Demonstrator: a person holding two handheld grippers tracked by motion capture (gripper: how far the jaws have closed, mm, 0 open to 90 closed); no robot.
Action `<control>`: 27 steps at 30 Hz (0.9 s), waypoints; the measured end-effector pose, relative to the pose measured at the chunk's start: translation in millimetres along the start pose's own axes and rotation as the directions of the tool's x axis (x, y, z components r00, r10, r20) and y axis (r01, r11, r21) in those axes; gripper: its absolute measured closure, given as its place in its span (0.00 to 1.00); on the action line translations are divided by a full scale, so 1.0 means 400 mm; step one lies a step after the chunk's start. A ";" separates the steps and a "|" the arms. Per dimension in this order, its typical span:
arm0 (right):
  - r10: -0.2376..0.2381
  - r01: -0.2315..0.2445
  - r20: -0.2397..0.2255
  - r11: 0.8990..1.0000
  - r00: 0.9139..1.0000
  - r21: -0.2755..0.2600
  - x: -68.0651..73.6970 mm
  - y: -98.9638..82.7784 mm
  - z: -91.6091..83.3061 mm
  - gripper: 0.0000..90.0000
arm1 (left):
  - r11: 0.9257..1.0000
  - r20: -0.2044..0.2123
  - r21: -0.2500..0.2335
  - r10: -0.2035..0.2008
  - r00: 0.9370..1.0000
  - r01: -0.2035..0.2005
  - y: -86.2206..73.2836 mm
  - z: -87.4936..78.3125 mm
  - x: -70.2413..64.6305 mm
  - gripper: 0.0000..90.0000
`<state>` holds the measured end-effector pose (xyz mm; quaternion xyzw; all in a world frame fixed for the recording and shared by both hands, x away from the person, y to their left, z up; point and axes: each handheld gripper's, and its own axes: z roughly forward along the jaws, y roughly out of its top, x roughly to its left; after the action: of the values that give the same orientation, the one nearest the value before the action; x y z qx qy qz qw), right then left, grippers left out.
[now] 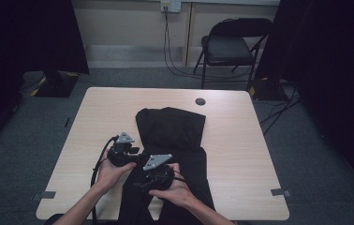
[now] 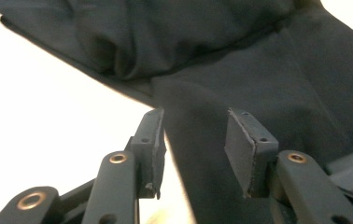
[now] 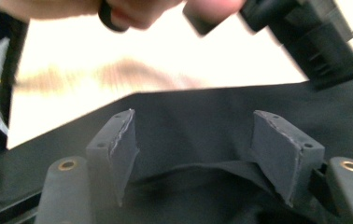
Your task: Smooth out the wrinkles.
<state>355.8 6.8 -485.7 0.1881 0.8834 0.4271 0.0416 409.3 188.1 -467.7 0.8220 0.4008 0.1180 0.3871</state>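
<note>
Black garment (image 1: 171,129) lies under both grippers; left gripper (image 2: 193,149) straddles its edge.

Black garment (image 1: 173,136); pale wood table (image 1: 240,140).

No text, label, brand, number or sign can be read in any of the views. The black garment (image 1: 173,136) under the grippers carries no legible print or tag, and the grey three-cornered plates on top of the two grippers are blank. The jaw pads in both gripper views are plain, with bare rivets beneath them. The wall socket (image 1: 171,5), well beyond the tools at the far wall, is too small to show any marking, and the tape strips at the table's (image 1: 240,154) near corners bear no writing.
</note>
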 end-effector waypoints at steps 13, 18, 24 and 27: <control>-0.073 0.067 0.083 0.995 0.994 0.073 0.008 -0.008 0.031 0.92 | 0.999 -0.018 -0.040 -0.013 1.000 0.013 0.005 -0.020 0.008 0.63; -0.006 0.004 0.076 1.000 0.997 0.017 -0.009 0.005 0.000 0.97 | 0.995 -0.035 -0.089 -0.058 0.998 0.054 0.004 -0.040 0.025 0.59; 0.066 -0.054 0.082 0.988 0.994 -0.146 -0.052 0.058 -0.158 0.97 | 0.987 -0.058 -0.120 -0.119 0.991 0.111 -0.002 -0.052 0.042 0.57; 0.107 -0.082 0.111 0.975 0.988 -0.208 -0.089 0.058 -0.239 0.97 | 0.988 -0.062 -0.112 -0.111 0.992 0.104 -0.001 -0.051 0.038 0.57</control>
<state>373.4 -63.9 -410.8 0.2504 0.8211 0.5042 0.0939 408.7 210.9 -455.9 0.7724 0.4504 0.1464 0.4234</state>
